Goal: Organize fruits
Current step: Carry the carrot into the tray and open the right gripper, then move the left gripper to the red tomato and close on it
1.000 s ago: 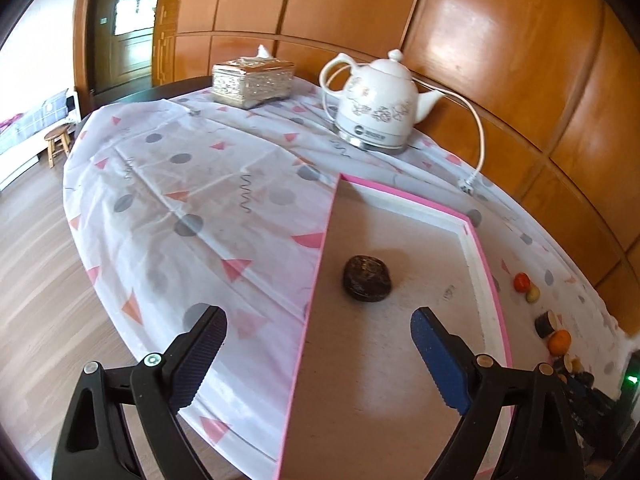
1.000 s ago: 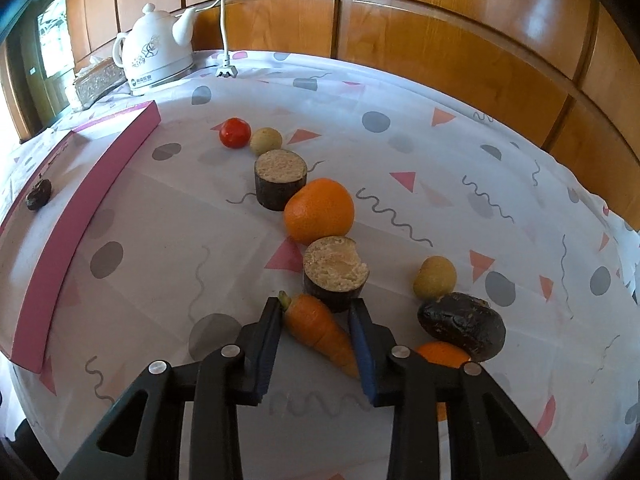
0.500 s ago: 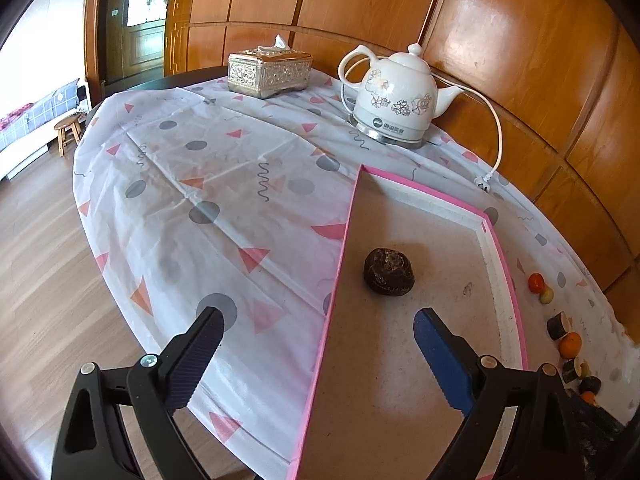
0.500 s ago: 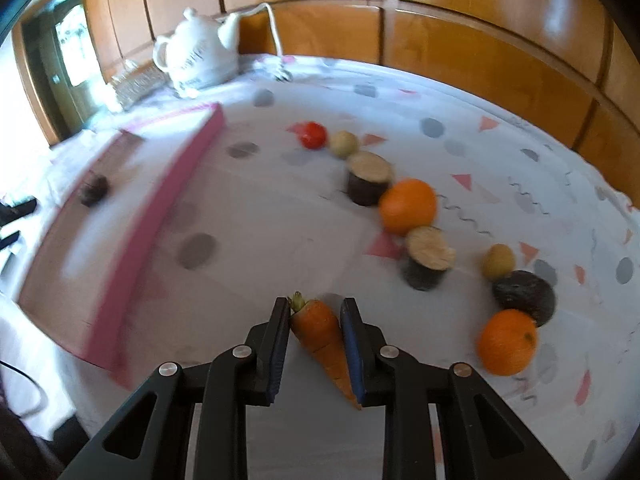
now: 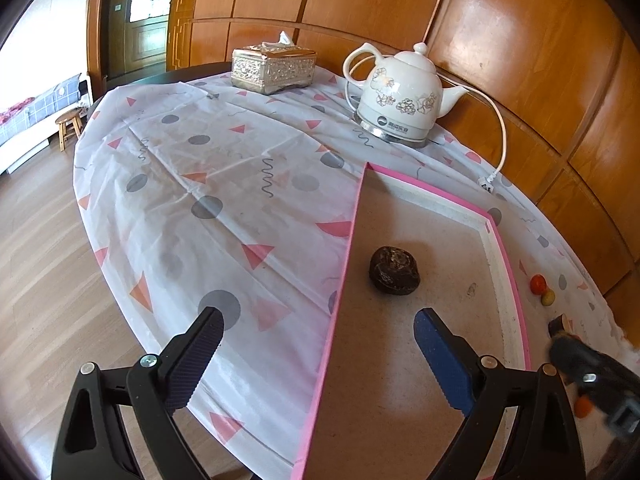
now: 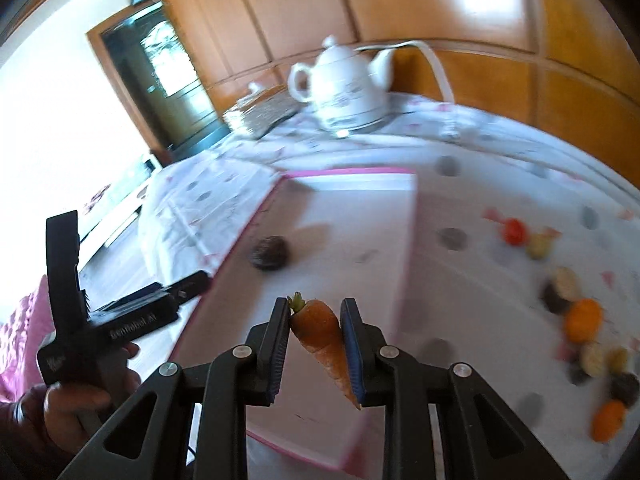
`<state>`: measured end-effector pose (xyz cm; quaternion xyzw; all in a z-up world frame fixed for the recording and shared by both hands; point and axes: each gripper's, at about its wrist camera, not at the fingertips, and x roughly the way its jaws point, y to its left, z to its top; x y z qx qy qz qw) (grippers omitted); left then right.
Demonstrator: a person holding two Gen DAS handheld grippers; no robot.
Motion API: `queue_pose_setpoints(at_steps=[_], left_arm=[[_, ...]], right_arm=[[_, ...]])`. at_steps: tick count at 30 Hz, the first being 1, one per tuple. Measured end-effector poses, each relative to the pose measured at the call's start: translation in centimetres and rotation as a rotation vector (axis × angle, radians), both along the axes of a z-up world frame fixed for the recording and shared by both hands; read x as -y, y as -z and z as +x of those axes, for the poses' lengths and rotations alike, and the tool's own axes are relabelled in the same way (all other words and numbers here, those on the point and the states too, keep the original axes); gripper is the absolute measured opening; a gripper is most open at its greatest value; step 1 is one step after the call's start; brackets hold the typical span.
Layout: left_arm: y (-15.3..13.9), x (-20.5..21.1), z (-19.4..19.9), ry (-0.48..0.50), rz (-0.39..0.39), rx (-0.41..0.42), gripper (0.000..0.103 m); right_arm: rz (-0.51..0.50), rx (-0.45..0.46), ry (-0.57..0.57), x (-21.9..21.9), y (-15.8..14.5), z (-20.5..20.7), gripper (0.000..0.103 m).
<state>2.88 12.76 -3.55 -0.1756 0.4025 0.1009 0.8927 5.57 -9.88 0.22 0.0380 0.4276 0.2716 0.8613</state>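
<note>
Right gripper [image 6: 316, 344] pinches carrot [image 6: 323, 340] (leafy end up) at lower centre, above pink-rimmed tray [image 6: 404, 248]. Left gripper [image 5: 316, 360] spread wide, empty, near dark fruit [image 5: 394, 270].

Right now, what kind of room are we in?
Probably a home dining or living room: wood-panelled walls, a clothed table with an electric kettle and tissue box.
</note>
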Motion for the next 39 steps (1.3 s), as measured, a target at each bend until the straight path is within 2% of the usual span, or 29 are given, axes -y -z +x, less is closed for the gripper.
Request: queue_pose_setpoints(at_steps=[4,9,12,15,22,28,39], left_arm=[[0.2,-0.4,0.0,-0.010,-0.010,-0.006,0.096],[0.4,-0.7,0.1,-0.010,-0.022,-0.014,0.096],[0.6,-0.7,0.1,-0.012,-0.024,-0.017,0.096],[0.7,-0.6,0.1,-0.005,-0.025,-0.020,0.097],[0.6,0.0,0.1,0.016,-0.022,-0.018,0.097],[0.0,0.5,-0.1,0.036,-0.019,-0.001,0.098],[-0.4,1.1,-0.4,0.057,-0.008,0.010,0.098]], right_arm=[[-0.030,-0.051,-0.037,-3.3,2.0,1.4,0.026],[-0.086,-0.088,-0.024,-5.0,3.9,2.4,0.028],[-0.095,-0.077,-0.008,-4.5,3.8,1.9,0.041],[-0.088,-0.060,0.032,-3.0,3.3,1.5,0.055],[-0.111,0.026,0.138,0.6,1.5,-1.3,0.062],[-0.158,0.069,0.238,4.3,1.0,-3.5,0.064],[-0.239,0.059,0.492,13.2,1.9,-6.2,0.064]])
